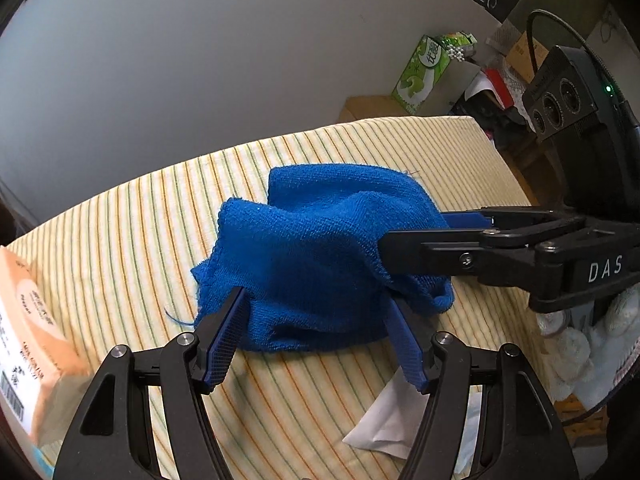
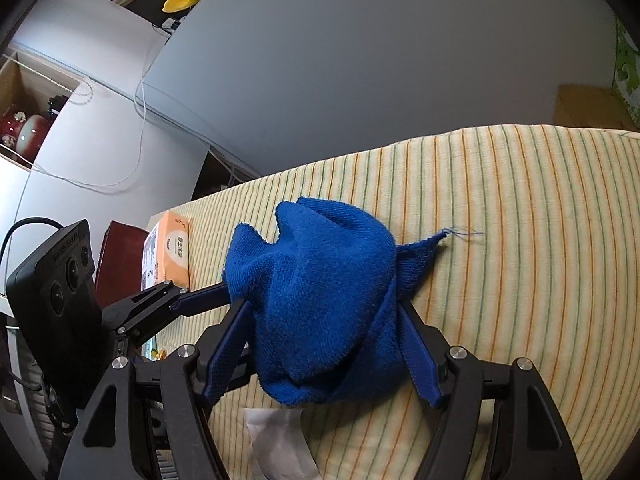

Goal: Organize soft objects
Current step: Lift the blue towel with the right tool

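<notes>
A crumpled blue cloth (image 1: 320,248) lies bunched on the striped yellow tablecloth (image 1: 132,240). My left gripper (image 1: 320,312) is open, its two blue-padded fingers reaching around the cloth's near side. My right gripper (image 1: 412,236) comes in from the right with its fingers wide apart and pushed into the cloth's right side. In the right wrist view the same cloth (image 2: 320,296) fills the space between my right gripper's (image 2: 324,320) spread fingers, and the left gripper (image 2: 224,298) enters from the left, its tips hidden under the cloth.
An orange tissue pack (image 1: 28,340) lies at the table's left end, also in the right wrist view (image 2: 170,250). A white tissue (image 1: 388,424) lies near the front edge. A green carton (image 1: 424,76) and clutter stand beyond the table's far right. A grey wall is behind.
</notes>
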A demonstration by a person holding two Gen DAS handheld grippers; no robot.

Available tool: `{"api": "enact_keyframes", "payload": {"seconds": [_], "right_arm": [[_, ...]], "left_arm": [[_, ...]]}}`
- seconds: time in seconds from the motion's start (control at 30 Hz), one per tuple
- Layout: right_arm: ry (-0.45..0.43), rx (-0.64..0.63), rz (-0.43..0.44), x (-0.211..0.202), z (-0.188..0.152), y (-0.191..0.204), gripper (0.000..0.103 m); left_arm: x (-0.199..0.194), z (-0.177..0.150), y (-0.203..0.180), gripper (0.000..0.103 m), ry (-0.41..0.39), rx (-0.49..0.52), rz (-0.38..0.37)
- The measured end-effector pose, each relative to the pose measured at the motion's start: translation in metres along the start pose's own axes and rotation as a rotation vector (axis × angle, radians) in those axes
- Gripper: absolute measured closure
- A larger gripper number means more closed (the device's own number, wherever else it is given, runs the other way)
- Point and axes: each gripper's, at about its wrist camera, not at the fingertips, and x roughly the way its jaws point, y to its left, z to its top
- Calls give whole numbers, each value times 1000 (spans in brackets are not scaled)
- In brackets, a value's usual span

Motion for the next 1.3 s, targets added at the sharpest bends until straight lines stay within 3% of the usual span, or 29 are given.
{"api": "enact_keyframes", "payload": {"seconds": [0.07, 0.17, 0.3, 0.5, 0.93, 1.3], "right_arm": [[-1, 8, 0, 1, 1, 1, 35], [5, 11, 4, 6, 1, 5, 50], [17, -2, 7, 12, 0, 13, 68], [13, -22, -7, 12, -3, 25, 79], [-63, -114, -42, -35, -23, 81, 81], [-143, -264, -51, -87, -54, 175, 81]], "left_arm": [[1, 0, -1, 35, -4, 2, 0], [-1, -2, -6, 38, -15, 26, 0], [4, 0, -16, 62, -18, 53, -17], [1, -4, -25, 80, -27, 77, -17], [-61, -22, -38, 84, -116, 83, -58], [-162, -63, -34, 84, -285, 100, -43]]}}
